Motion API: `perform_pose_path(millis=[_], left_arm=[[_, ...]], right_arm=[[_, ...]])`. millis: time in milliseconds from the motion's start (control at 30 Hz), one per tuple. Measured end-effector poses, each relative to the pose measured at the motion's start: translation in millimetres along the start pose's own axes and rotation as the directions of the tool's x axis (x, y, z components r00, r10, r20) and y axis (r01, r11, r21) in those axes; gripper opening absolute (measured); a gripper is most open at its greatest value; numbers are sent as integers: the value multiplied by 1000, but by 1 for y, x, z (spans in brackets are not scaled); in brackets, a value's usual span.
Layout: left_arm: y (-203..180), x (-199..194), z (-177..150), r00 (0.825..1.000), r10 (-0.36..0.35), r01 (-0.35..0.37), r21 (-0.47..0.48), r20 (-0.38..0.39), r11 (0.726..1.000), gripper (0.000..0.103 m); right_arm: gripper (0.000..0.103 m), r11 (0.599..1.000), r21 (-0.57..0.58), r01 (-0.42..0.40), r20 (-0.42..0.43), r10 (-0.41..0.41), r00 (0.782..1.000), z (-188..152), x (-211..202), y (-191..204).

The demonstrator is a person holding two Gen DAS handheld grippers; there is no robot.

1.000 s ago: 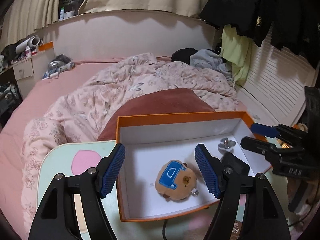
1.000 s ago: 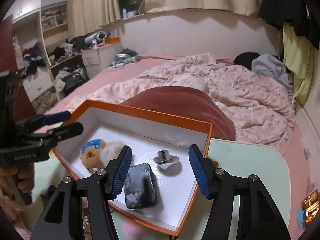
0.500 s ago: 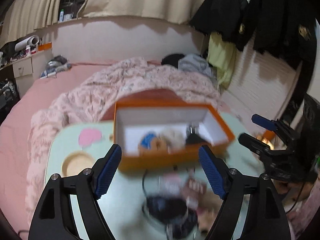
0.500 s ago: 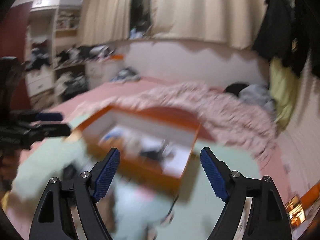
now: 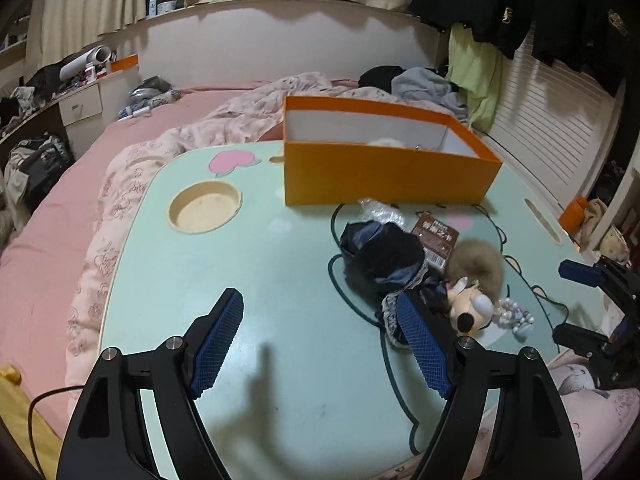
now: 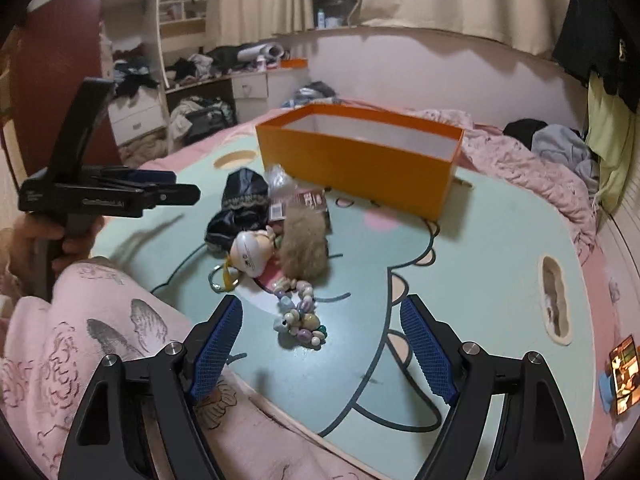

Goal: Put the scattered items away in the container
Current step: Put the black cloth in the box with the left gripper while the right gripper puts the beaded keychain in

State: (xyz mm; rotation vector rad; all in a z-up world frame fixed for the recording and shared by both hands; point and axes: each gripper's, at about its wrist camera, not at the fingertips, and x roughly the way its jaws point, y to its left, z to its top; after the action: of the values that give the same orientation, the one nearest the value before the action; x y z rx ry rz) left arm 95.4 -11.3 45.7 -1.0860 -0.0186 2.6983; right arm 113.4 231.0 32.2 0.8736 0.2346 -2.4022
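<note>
Both grippers hovered low over the near edge of the pale green worktop point(image 5: 280, 264), each with its jaws spread wide and nothing between the blue pads. The left gripper point(image 5: 320, 344) filled the bottom of the left wrist view, and the right gripper point(image 6: 320, 350) filled the bottom of the right wrist view.

The orange box point(image 5: 384, 160) sat at the far side of the worktop, upper centre of the left wrist frame, its white interior only partly visible. In front of it, right of centre, the scattered items lay bunched together: a dark fabric pouch point(image 5: 384, 256), a brown snack packet point(image 5: 436, 238) just beside it, a crumpled clear wrapper point(image 5: 380, 210) close to the box wall, a tan furry pom-pom point(image 5: 476, 264) and a small doll-head keychain point(image 5: 468, 308) touching it.

In the right wrist view a pastel bead bracelet point(image 6: 300, 316) lay nearest the right gripper, just above centre between its pads, apart from them.
</note>
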Motion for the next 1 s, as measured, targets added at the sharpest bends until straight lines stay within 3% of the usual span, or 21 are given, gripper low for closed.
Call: perform_pose_path(millis=[167, 267, 400, 567, 633, 800, 833, 867, 933, 1000], left_arm=[[-14, -3, -3, 1000, -3, 1, 80, 21, 997, 79], [-23, -3, -3, 999, 9, -13, 129, 31, 992, 79], [-26, 5, 2, 1000, 19, -18, 151, -4, 988, 79], [-30, 14, 15, 999, -44, 48, 153, -33, 987, 79], [-34, 25, 21, 993, -82, 95, 156, -86, 983, 79], [-38, 52, 25, 981, -85, 112, 154, -173, 982, 79], [-36, 54, 24, 978, -97, 123, 139, -182, 983, 77], [-33, 53, 22, 976, -114, 138, 119, -184, 983, 62], [-26, 49, 19, 972, -148, 164, 80, -180, 983, 44], [-20, 41, 14, 974, -155, 165, 52, -164, 985, 38]], right_arm=[[69, 999, 3, -43, -110, 43, 993, 7, 29, 6], [62, 999, -35, -8, -137, 3, 991, 10, 42, 11], [27, 998, -59, 26, -119, -33, 992, 8, 41, 17], [25, 999, -2, 50, -73, -50, 996, 0, 33, 12], [20, 999, 9, 53, -45, -52, 998, 0, 28, 11], [17, 998, 17, 58, -19, -58, 998, 0, 24, 11], [16, 998, 19, 60, -18, -60, 998, 0, 24, 10], [16, 998, 23, 62, -16, -62, 998, 0, 24, 10], [16, 998, 30, 62, -9, -62, 998, 0, 22, 9], [16, 997, 37, 61, -1, -61, 998, 1, 21, 8]])
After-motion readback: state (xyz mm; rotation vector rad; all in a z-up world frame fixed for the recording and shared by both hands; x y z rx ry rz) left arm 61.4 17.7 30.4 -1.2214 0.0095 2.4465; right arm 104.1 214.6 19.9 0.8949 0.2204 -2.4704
